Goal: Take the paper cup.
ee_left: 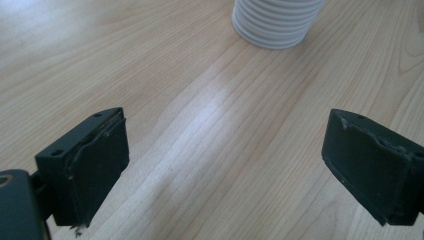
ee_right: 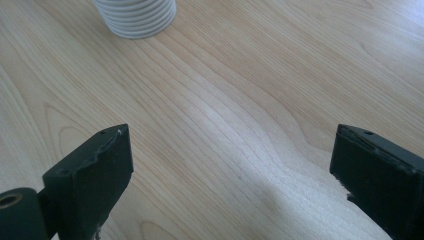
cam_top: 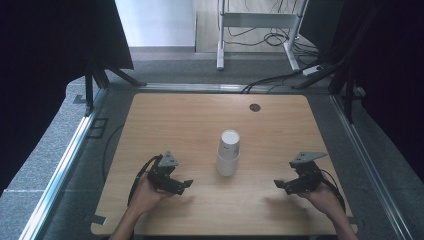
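Now I bring both empty, wide-open grippers, left gripper (cam_top: 186, 183) and right gripper (cam_top: 278, 184), level toward the stack of white cups (cam_top: 228, 152), gripping low on the worktop (cam_top: 200, 115)

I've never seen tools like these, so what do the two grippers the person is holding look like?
Each is a small black device. The left gripper and right gripper both carry a grey three-cornered plate on top and trail a black cable back along the forearm. Up close, each has two blocky black jaws with flat pads worn rough at the edges. No sleeves show on the forearms.
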Demonstrator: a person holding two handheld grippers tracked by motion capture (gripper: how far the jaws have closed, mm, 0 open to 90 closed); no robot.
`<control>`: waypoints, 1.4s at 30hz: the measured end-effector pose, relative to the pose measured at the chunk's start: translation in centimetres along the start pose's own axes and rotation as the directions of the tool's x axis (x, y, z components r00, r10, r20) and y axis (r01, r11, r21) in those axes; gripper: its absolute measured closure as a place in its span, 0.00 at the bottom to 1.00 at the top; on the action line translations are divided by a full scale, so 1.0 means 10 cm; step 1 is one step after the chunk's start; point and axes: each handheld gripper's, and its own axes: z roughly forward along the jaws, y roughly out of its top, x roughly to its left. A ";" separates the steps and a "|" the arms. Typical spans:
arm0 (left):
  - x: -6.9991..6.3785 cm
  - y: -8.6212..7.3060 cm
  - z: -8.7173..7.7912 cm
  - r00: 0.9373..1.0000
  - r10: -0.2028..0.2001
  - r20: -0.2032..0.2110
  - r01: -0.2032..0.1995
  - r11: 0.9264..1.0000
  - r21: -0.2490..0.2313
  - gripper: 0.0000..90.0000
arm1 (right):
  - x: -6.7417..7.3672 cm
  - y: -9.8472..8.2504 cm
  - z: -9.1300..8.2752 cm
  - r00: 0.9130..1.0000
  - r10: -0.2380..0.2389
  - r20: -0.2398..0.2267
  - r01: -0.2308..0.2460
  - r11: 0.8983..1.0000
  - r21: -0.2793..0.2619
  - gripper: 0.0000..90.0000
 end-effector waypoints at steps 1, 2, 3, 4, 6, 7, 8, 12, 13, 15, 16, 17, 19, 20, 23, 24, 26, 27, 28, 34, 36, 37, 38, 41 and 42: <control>-0.01 0.01 0.00 1.000 0.002 0.004 -0.002 1.000 -0.002 0.06 | 0.01 0.01 0.00 1.000 -0.003 -0.005 0.003 1.000 0.002 0.04; -0.01 0.02 -0.01 1.000 0.005 0.007 -0.005 1.000 -0.005 0.06 | 0.02 0.03 0.00 1.000 -0.004 -0.005 0.004 1.000 0.002 0.04; -0.02 0.04 -0.01 1.000 0.008 0.007 -0.008 1.000 -0.006 0.07 | 0.03 0.04 0.00 1.000 -0.009 -0.007 0.009 1.000 0.002 0.04; -0.03 0.05 -0.01 1.000 0.011 0.008 -0.011 1.000 -0.006 0.07 | 0.03 0.05 0.00 1.000 -0.013 -0.011 0.013 1.000 0.005 0.04; -0.04 0.06 0.00 1.000 0.018 0.007 -0.018 1.000 -0.005 0.07 | 0.05 0.08 0.00 1.000 -0.015 -0.012 0.015 1.000 0.005 0.04; -0.04 0.07 0.00 1.000 0.020 0.006 -0.020 1.000 -0.005 0.07 | 0.06 0.09 -0.01 1.000 -0.017 -0.014 0.017 1.000 0.003 0.05; -0.04 0.08 0.00 1.000 0.023 0.003 -0.023 1.000 -0.005 0.07 | 0.06 0.10 -0.01 1.000 -0.017 -0.015 0.018 1.000 0.003 0.05; -0.05 0.11 0.00 1.000 0.031 0.001 -0.031 0.999 -0.009 0.08 | 0.08 0.16 -0.03 0.999 -0.024 -0.022 0.025 1.000 0.000 0.04; -0.05 0.13 0.00 0.999 0.034 0.001 -0.034 0.999 -0.010 0.08 | 0.08 0.17 -0.03 0.999 -0.027 -0.023 0.027 1.000 0.000 0.04; -0.05 0.13 0.00 0.999 0.038 0.000 -0.038 0.999 -0.010 0.08 | 0.09 0.19 -0.04 0.999 -0.031 -0.025 0.031 1.000 -0.001 0.04; -0.06 0.17 0.00 0.999 0.046 0.002 -0.046 0.999 -0.009 0.08 | 0.09 0.21 -0.05 0.999 -0.032 -0.032 0.032 0.999 -0.003 0.04; -0.06 0.18 0.01 0.999 0.048 0.003 -0.048 0.999 -0.010 0.08 | 0.09 0.22 -0.05 0.999 -0.034 -0.036 0.034 0.999 -0.001 0.04; -0.07 0.22 0.03 0.998 0.055 0.008 -0.055 0.998 -0.012 0.08 | 0.10 0.24 -0.06 0.998 -0.041 -0.042 0.041 0.999 0.001 0.03; -0.07 0.22 0.03 0.998 0.055 0.008 -0.055 0.998 -0.012 0.08 | 0.10 0.25 -0.07 0.998 -0.041 -0.043 0.041 0.999 -0.002 0.03; -0.09 0.27 0.05 0.998 0.066 0.015 -0.066 0.998 -0.016 0.08 | 0.12 0.29 -0.09 0.997 -0.048 -0.053 0.047 0.999 -0.004 0.03; -0.11 0.31 0.08 0.997 0.070 0.019 -0.069 0.997 -0.019 0.08 | 0.12 0.30 -0.10 0.997 -0.049 -0.056 0.049 0.999 -0.004 0.04; -0.13 0.35 0.10 0.997 0.076 0.024 -0.076 0.997 -0.022 0.08 | 0.13 0.33 -0.11 0.997 -0.051 -0.054 0.051 0.999 -0.007 0.04; -0.14 0.37 0.11 0.997 0.078 0.027 -0.078 0.997 -0.024 0.08 | 0.13 0.34 -0.11 0.997 -0.054 -0.054 0.054 0.999 -0.007 0.05; -0.15 0.39 0.12 0.996 0.080 0.030 -0.080 0.997 -0.025 0.08 | 0.13 0.36 -0.12 0.997 -0.057 -0.055 0.057 0.998 -0.007 0.05; -0.19 0.47 0.19 0.995 0.096 0.040 -0.095 0.995 -0.025 0.09 | 0.16 0.47 -0.14 0.995 -0.074 -0.062 0.073 0.997 -0.010 0.08; -0.20 0.50 0.21 0.994 0.099 0.043 -0.098 0.995 -0.027 0.09 | 0.17 0.50 -0.15 0.995 -0.078 -0.061 0.077 0.997 -0.010 0.09; -0.20 0.51 0.22 0.994 0.102 0.047 -0.101 0.994 -0.028 0.09 | 0.17 0.52 -0.15 0.995 -0.082 -0.060 0.081 0.997 -0.007 0.09; -0.20 0.51 0.22 0.994 0.102 0.047 -0.101 0.994 -0.028 0.09 | 0.18 0.54 -0.16 0.994 -0.085 -0.061 0.085 0.996 -0.006 0.10; -0.22 0.55 0.26 0.993 0.108 0.054 -0.106 0.994 -0.027 0.09 | 0.20 0.60 -0.18 0.994 -0.091 -0.060 0.091 0.996 -0.006 0.10; -0.22 0.56 0.27 0.993 0.107 0.055 -0.106 0.994 -0.029 0.09 | 0.20 0.62 -0.18 0.994 -0.094 -0.061 0.094 0.996 -0.006 0.11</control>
